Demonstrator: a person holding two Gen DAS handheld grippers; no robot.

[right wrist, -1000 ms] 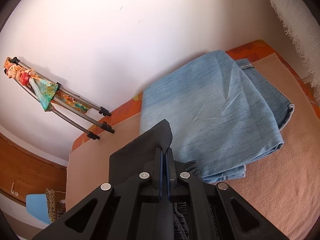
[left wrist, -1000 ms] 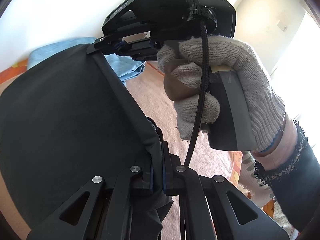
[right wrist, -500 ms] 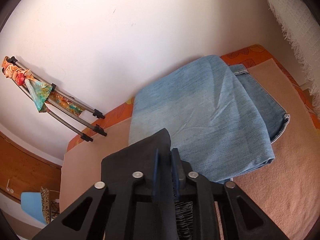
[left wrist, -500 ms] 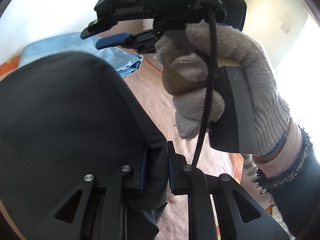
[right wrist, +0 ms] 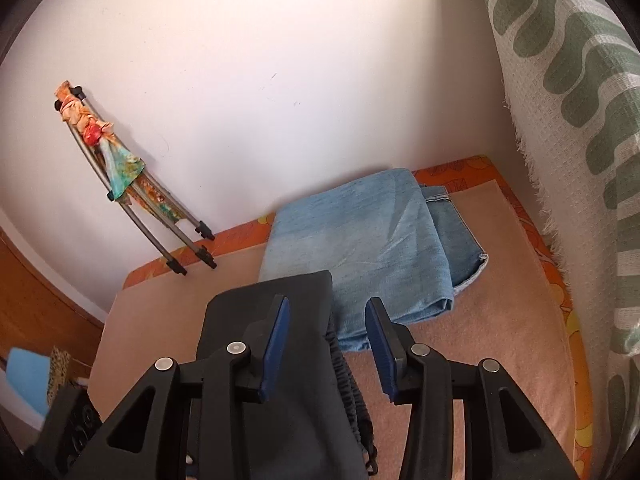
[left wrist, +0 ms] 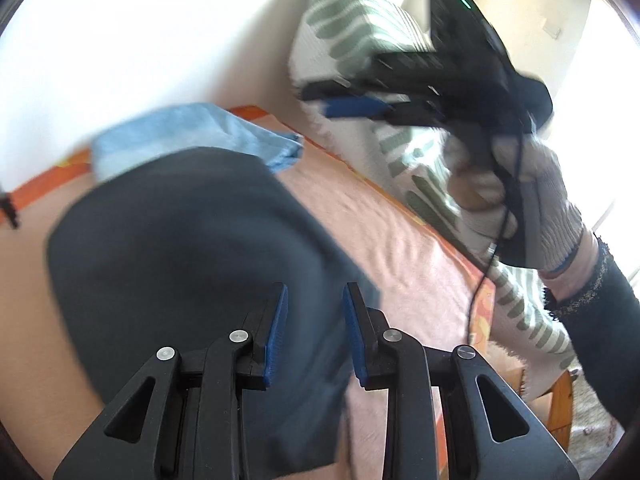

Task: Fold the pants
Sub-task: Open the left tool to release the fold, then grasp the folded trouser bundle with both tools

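Left wrist view: the left tongs (left wrist: 314, 300) have just been opening, blue pads apart and gripping nothing; the dark pants (left wrist: 180, 264) lie folded on the bed (left wrist: 400, 248) beneath; the right tongs (left wrist: 320, 100), in a gloved hand (left wrist: 528, 196), sit at 1 o'clock.

Right wrist view: the right tongs (right wrist: 326, 316) have likewise been parting, empty; pants (right wrist: 264, 360) at 6 o'clock, folded jeans (right wrist: 360, 240) at 12.

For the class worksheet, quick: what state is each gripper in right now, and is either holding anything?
Left gripper: open, just been opening, holding nothing; the dark pants lie below.
Right gripper: open, just been opening, holding nothing.
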